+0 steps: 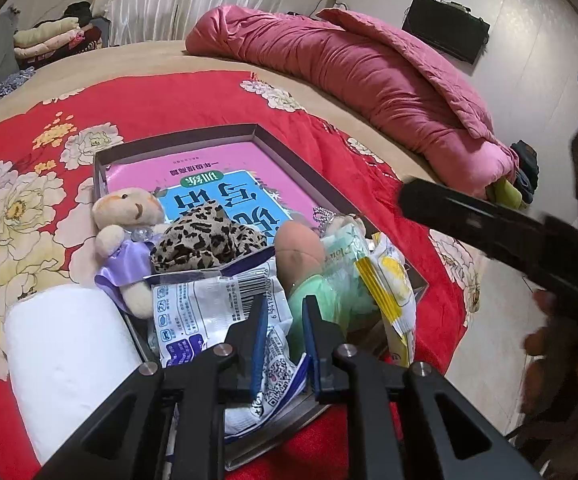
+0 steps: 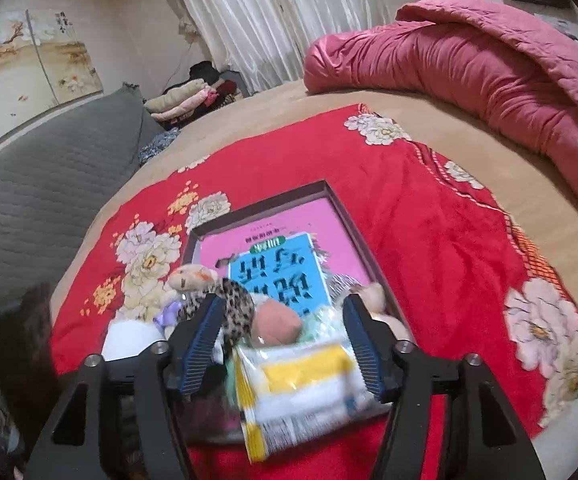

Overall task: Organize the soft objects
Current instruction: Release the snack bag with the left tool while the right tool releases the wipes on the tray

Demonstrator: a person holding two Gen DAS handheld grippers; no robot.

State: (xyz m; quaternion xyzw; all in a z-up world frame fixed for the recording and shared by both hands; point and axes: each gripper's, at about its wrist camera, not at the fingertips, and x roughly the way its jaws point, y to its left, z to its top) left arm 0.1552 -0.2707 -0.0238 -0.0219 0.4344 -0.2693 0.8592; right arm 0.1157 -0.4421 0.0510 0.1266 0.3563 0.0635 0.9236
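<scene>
Red flowered bedding covers the bed (image 2: pixel 429 240), where a shallow tray (image 1: pixel 273 138) holds the soft things: teddy bear (image 1: pixel 129 216) at 9 o'clock, leopard cloth (image 1: pixel 205 236) centre, white wipes pack (image 1: pixel 209 308) at 6. Left claw (image 1: pixel 285 316) stands narrowly parted over that pack, gripping nothing. Only the right view shows the right claw (image 2: pixel 285 344) spread wide about a yellow-white packet (image 2: pixel 305 392), pads clear of it. Pink quilt (image 1: pixel 361 76) lies at 1 o'clock, well apart
</scene>
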